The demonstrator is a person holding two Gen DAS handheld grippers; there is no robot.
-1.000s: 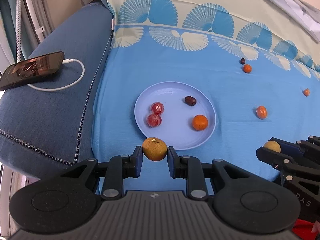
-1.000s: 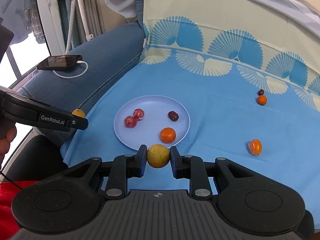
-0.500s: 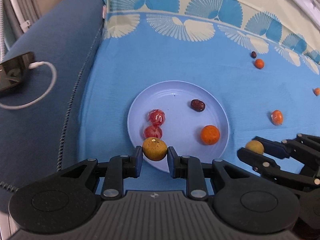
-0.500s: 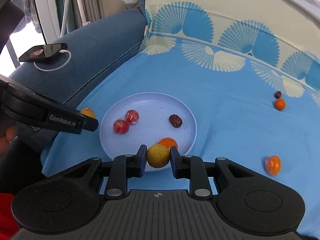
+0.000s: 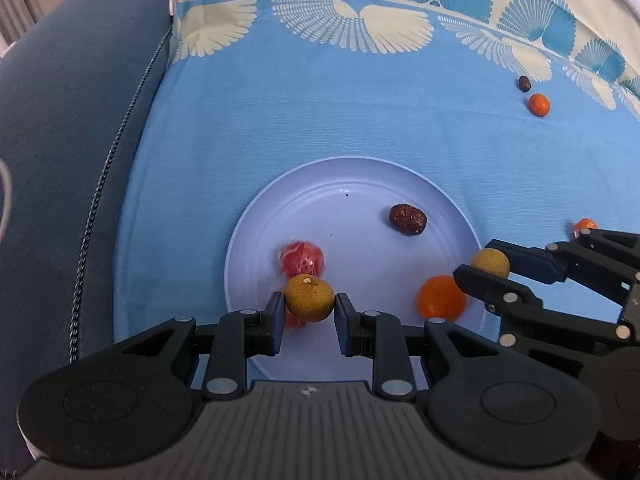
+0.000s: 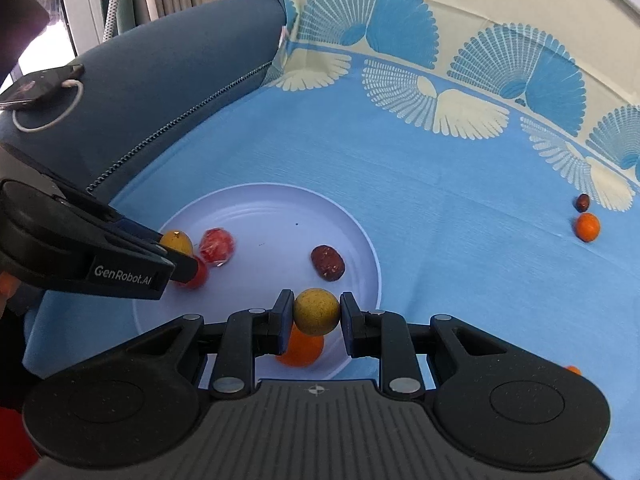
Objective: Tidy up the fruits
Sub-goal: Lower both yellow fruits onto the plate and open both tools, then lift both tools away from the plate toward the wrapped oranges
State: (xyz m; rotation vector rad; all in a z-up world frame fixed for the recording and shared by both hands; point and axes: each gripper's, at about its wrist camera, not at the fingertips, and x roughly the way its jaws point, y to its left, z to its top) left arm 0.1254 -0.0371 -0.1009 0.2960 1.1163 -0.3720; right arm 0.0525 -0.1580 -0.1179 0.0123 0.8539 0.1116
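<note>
Both yellow fruits, off the plate's near edge a second ago, are now over the plate (image 5: 280,208). Left gripper (image 5: 309,312) clamps one (image 5: 309,298) above the near-left rim, over a red fruit (image 5: 301,258). Right gripper (image 6: 316,314) clamps the other (image 6: 316,311) over the orange (image 6: 300,350). Drop looks next; plate centre is bare. Strays remain at the cloth's (image 5: 360,120) far-right edge.

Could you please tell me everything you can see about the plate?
The plate is round, shallow and pale lilac, apparently plastic, with faint concentric rings. It lies flat on the blue cloth beside the sofa arm. On it rest a dark date, an orange and two red wrapped fruits. Both grippers hold yellow fruits above its near side.
</note>
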